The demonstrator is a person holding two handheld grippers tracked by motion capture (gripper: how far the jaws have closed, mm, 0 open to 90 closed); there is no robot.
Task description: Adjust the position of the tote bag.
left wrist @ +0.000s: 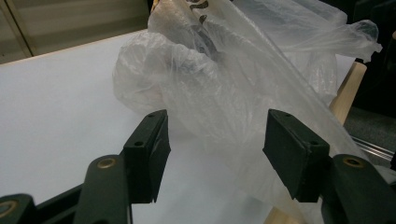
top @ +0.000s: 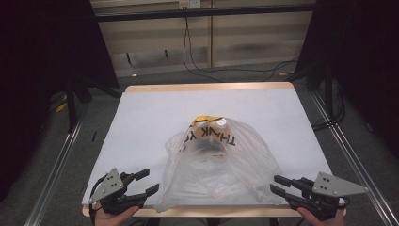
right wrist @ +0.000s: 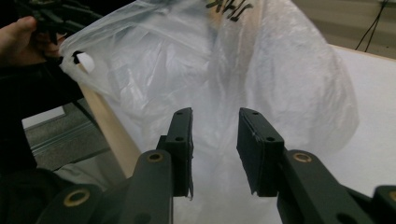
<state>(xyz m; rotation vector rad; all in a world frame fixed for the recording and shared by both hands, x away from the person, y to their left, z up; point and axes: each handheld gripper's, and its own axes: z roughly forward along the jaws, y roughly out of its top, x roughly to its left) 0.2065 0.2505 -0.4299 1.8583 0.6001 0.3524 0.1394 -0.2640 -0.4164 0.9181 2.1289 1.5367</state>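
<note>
- On the white table (top: 141,117), a translucent plastic bag (top: 221,169) lies a little toward the person's side of the middle; the bag serves as the landmark for everything below.
- Black letters reading "THANK" (top: 220,135) are printed on the bag's far, raised part, and they appear upside down from the high view.
- Something yellow and white (top: 209,121) pokes out at the bag's far end; what it is cannot be told.
- Bag film spreads out flat toward the table's near edge, and its near rim reaches that edge.
- Left of the bag's near corner, the left gripper (top: 149,182) points at the bag, just beside it and not touching; its jaws stand moderately apart with only air and table between them.
- Right of the bag's near corner, the right gripper (top: 276,184) points at the bag, its tips just at the film; its jaws stand fairly narrow, and the right gripper view shows a clear gap between the pads, with bag film beyond them, not pinched.
- Behind each gripper, at the table's near edge, a hand (top: 117,217) holds it.
</note>
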